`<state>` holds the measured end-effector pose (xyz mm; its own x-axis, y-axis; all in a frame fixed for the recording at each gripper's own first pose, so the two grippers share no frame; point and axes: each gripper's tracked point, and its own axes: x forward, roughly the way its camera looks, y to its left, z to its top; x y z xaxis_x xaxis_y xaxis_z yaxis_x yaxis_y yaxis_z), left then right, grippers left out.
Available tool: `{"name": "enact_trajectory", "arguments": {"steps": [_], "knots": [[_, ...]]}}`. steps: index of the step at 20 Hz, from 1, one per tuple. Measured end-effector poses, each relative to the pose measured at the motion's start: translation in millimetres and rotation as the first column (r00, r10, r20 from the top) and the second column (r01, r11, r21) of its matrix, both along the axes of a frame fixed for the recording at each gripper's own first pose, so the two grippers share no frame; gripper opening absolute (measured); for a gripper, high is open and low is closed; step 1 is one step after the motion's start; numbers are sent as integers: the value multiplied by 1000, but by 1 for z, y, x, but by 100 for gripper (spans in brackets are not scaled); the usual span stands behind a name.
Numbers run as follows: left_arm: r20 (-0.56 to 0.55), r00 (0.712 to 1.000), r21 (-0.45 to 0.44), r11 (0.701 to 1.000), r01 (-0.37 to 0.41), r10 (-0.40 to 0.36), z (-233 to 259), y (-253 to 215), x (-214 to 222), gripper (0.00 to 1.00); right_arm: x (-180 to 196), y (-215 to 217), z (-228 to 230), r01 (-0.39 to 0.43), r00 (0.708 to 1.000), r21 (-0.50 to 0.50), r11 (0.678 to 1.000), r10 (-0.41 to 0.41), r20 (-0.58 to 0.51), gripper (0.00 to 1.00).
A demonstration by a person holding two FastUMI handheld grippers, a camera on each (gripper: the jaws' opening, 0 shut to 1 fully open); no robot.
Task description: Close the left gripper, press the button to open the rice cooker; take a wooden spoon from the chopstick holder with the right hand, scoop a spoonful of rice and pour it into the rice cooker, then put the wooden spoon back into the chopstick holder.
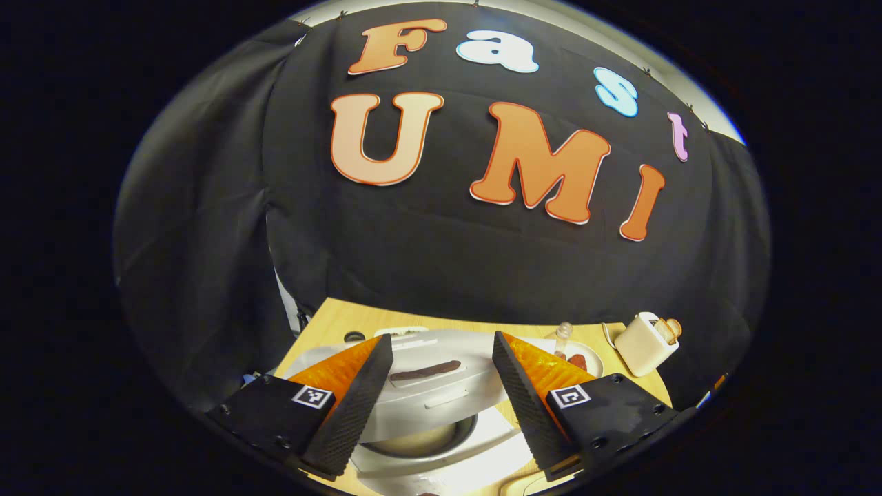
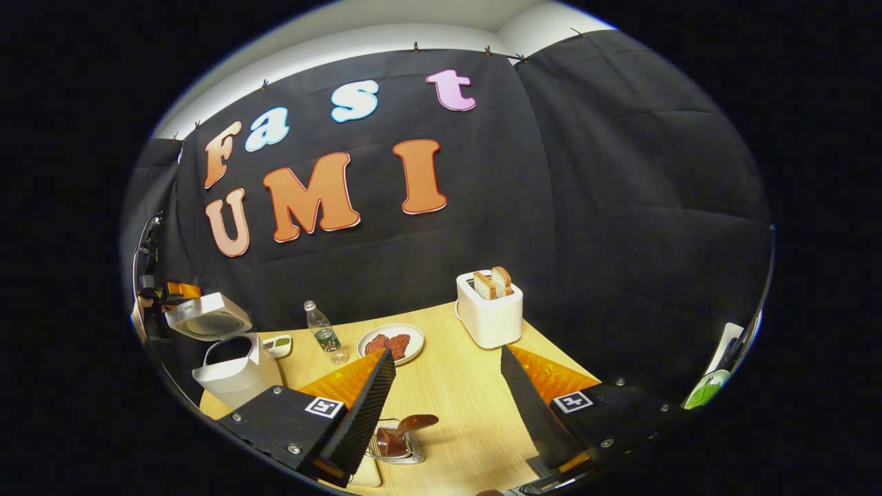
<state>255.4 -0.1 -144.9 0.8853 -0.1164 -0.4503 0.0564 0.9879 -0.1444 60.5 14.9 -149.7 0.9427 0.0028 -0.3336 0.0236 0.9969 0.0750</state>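
The white rice cooker [image 1: 448, 468] lies below my left gripper [image 1: 441, 341], its lid [image 1: 427, 386] raised and the metal inner pot [image 1: 420, 441] showing. The left gripper's fingers stand wide apart with nothing between them. In the right gripper view the same cooker [image 2: 234, 375] stands at the table's far left with its lid [image 2: 207, 317] up. My right gripper [image 2: 446, 353] is open above the table. Below it, nearer its left finger, a brown wooden spoon [image 2: 417, 421] sticks out of the wire chopstick holder [image 2: 398, 449]; neither finger touches it.
A white toaster [image 2: 489, 310] with two bread slices stands at the back of the wooden table [image 2: 462, 399]. A plate [image 2: 391, 342] of red pieces, a small bottle [image 2: 324, 334] and a small dish [image 2: 279, 344] lie between toaster and cooker. Black cloth closes the back.
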Motion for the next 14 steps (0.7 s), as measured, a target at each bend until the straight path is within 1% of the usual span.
{"name": "enact_trajectory", "arguments": {"steps": [1,2,5,9,10,11,12,13,14], "knots": [[-13,1000,-3,1000,-6,6,-15,-1,-10,99,-2,2,-2,-8,1000,4,1000,8,-7,95],[-14,1000,11,1000,-14,14,-28,-4,-18,100,-3,3,-3,-17,1000,9,1000,17,-11,95],[-53,998,69,997,-19,23,-67,-10,-37,99,-9,2,-12,-27,999,7,1000,27,-34,95],[-132,989,70,996,-55,64,-103,-11,-45,100,-14,-4,-22,-27,997,15,1000,28,-67,95],[-141,988,90,994,-57,69,-110,-13,-44,100,-16,-7,-24,-23,997,17,1000,25,-72,95],[-127,989,127,990,-54,70,-113,-12,-41,100,-17,-10,-25,-18,997,19,1000,19,-76,95],[-146,987,169,985,-43,69,-122,-12,-42,100,-18,-13,-27,-13,997,22,1000,15,-80,95],[-127,990,190,981,-38,63,-121,-11,-41,100,-19,-14,-28,-10,996,26,1000,12,-84,95],[-135,989,190,981,-34,60,-120,-12,-39,100,-19,-15,-29,-7,996,30,1000,10,-85,95]]}}
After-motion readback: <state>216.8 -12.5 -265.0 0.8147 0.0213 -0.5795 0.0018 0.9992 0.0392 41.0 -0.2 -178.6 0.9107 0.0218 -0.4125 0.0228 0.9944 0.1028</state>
